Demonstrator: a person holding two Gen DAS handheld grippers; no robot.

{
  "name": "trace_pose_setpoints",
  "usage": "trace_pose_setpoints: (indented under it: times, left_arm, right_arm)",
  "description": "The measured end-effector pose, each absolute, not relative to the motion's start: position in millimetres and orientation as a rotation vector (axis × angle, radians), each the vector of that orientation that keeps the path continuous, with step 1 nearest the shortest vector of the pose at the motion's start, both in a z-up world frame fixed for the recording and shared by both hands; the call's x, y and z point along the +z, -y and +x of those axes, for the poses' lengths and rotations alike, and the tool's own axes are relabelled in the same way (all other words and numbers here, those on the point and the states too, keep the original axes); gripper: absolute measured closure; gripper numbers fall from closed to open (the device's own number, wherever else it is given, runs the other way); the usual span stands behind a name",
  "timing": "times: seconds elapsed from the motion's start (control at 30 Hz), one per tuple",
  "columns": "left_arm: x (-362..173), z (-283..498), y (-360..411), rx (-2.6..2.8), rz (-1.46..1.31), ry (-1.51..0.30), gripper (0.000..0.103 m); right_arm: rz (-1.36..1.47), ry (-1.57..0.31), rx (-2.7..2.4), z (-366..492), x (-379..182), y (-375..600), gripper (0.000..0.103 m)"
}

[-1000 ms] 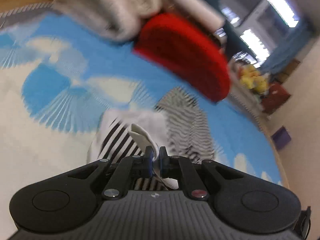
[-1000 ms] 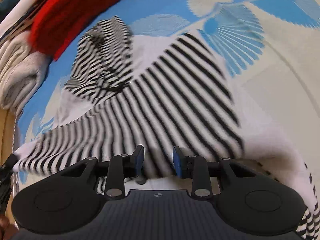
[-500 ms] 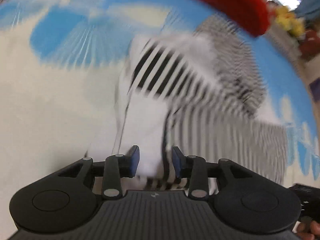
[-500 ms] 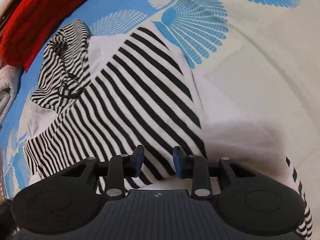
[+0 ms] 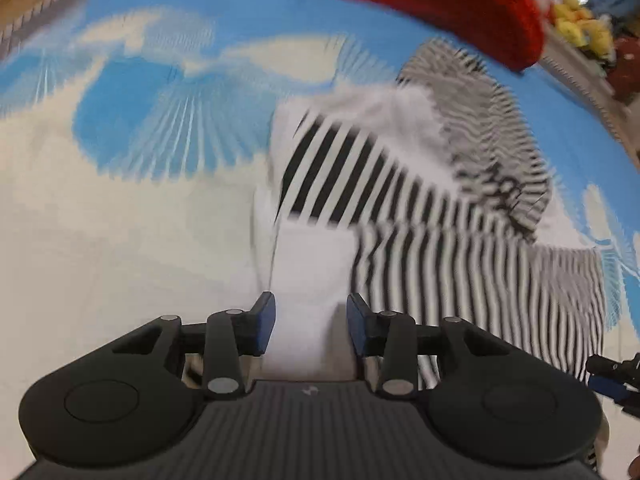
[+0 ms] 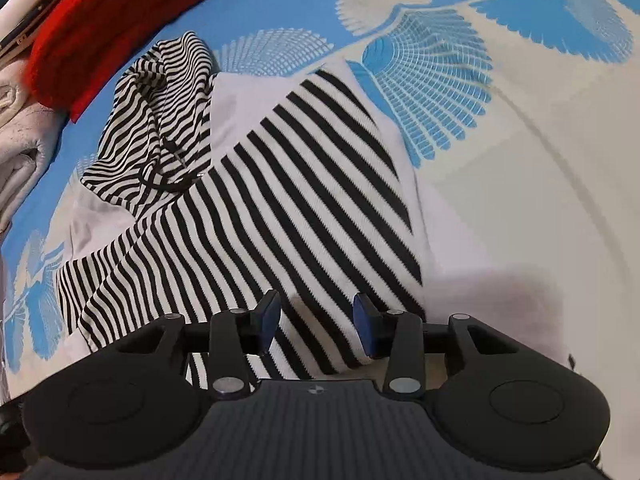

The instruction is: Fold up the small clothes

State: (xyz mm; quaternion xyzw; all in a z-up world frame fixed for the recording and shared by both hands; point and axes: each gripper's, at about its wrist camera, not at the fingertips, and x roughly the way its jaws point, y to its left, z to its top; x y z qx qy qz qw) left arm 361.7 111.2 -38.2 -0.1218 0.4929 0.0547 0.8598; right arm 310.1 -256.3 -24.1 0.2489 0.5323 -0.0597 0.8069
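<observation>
We are working from the left, where our left gripper is hanging over the white end of the striped hooded top, its jaws opening, with that white cloth lying between the blue fingers but not pinched by them. The top is lying on the blue and cream leaf-print cloth, spreading from about six o'clock up toward one o'clock in the left wrist view, its hood bunched at ten o'clock in the right wrist view, just short of a red knit item. One striped panel is already lying folded across the body, so we are judging a first fold made. On the right, our right gripper is hovering above the near striped edge, jaws opening, nothing clamped. We are judging that further folds and tidying the hood are remaining.
</observation>
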Motion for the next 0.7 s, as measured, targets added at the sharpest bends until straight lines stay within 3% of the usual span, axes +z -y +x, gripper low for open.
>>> trace_pose_setpoints:
  times: [0.37,0.7]
  left_arm:
    - [-6.0,360.1,-81.0,0.117,-0.156,-0.832,0.059]
    - [-0.1,359.3,-62.8,0.078,-0.15,-0.785,0.059]
  right_arm:
    - [0.272,-0.969,-0.078,309.3,22.8,245.5,0.061]
    - [0.185,-0.897,-0.079,294.4,44.8,253.2,0.061]
